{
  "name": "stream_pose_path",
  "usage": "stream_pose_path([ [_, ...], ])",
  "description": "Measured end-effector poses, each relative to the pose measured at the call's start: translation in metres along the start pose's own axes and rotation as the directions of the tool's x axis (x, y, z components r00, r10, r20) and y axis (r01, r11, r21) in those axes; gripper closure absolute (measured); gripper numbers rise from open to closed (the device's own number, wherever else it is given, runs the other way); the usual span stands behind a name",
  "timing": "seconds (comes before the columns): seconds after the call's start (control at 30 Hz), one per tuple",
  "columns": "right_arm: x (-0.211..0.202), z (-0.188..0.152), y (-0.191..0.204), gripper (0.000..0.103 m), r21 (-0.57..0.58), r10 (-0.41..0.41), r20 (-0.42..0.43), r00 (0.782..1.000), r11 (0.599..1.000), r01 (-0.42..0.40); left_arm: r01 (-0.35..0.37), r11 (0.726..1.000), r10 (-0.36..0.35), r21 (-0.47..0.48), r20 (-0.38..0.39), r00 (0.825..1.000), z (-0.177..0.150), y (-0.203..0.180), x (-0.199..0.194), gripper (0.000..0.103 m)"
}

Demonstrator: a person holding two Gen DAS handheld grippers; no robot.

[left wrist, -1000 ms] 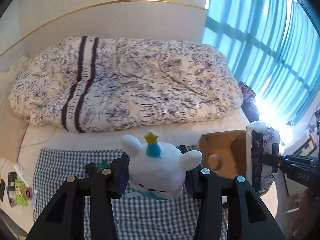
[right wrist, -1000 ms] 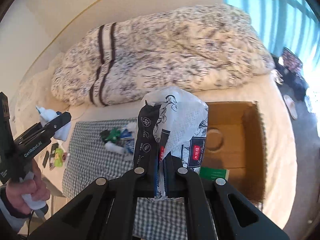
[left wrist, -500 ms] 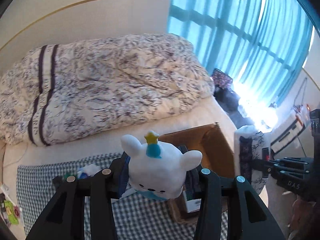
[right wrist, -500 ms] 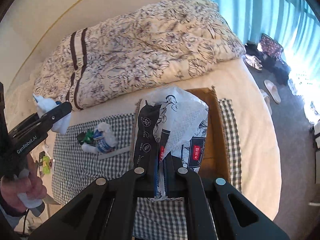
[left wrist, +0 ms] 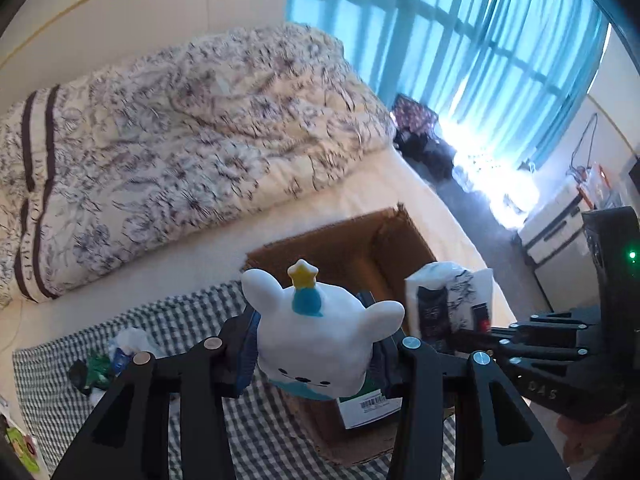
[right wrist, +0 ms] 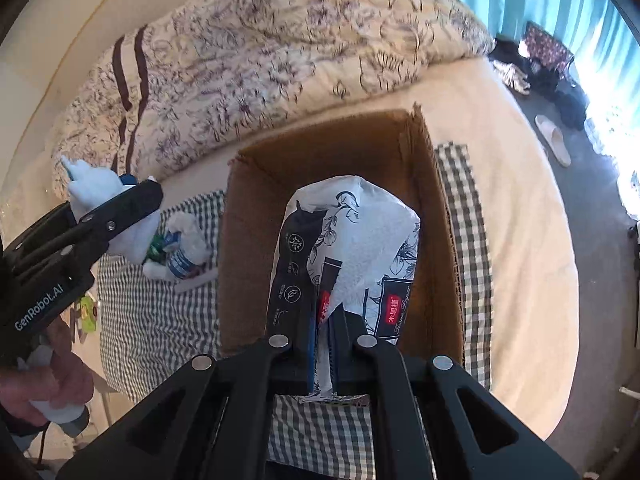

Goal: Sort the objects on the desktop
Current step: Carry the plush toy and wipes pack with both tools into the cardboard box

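The left gripper (left wrist: 316,344) holds a white plush toy (left wrist: 320,340) tight between its jaws. The right gripper (right wrist: 325,344) is closed on a tissue pack (right wrist: 352,256) over the cardboard box (right wrist: 248,216).

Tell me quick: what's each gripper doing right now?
Left gripper: shut on the white plush toy with a yellow star.
Right gripper: shut on the black-and-white floral tissue pack.

My left tongs (left wrist: 316,350) are matt black plastic with bright metal screw heads, closed on a soft, smooth plush toy (left wrist: 320,344). My right tongs (right wrist: 324,344), same plastic, pinch a glossy, crinkled film tissue pack (right wrist: 360,248). The box (right wrist: 444,216) is rough brown corrugated cardboard. Under it lies woven checked cloth (right wrist: 160,320); far off, a rumpled printed cotton quilt (right wrist: 280,52).
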State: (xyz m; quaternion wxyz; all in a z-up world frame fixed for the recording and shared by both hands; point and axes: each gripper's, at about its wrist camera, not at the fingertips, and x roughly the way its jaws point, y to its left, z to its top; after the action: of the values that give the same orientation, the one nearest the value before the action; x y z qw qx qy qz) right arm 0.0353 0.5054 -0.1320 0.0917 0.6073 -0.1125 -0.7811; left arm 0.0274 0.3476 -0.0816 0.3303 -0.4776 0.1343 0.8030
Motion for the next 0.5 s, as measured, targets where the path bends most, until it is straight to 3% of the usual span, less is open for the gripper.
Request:
stream_pose_path([
  [0.5, 0.067, 0.009, -0.018, 0.097, -0.016, -0.018, -0.167, 0.986, 1.0, 0.016, 0.059, 0.997, -0.047, 0.052, -0.212, 0.976, -0.006, -0.022, 0.108, 0.057],
])
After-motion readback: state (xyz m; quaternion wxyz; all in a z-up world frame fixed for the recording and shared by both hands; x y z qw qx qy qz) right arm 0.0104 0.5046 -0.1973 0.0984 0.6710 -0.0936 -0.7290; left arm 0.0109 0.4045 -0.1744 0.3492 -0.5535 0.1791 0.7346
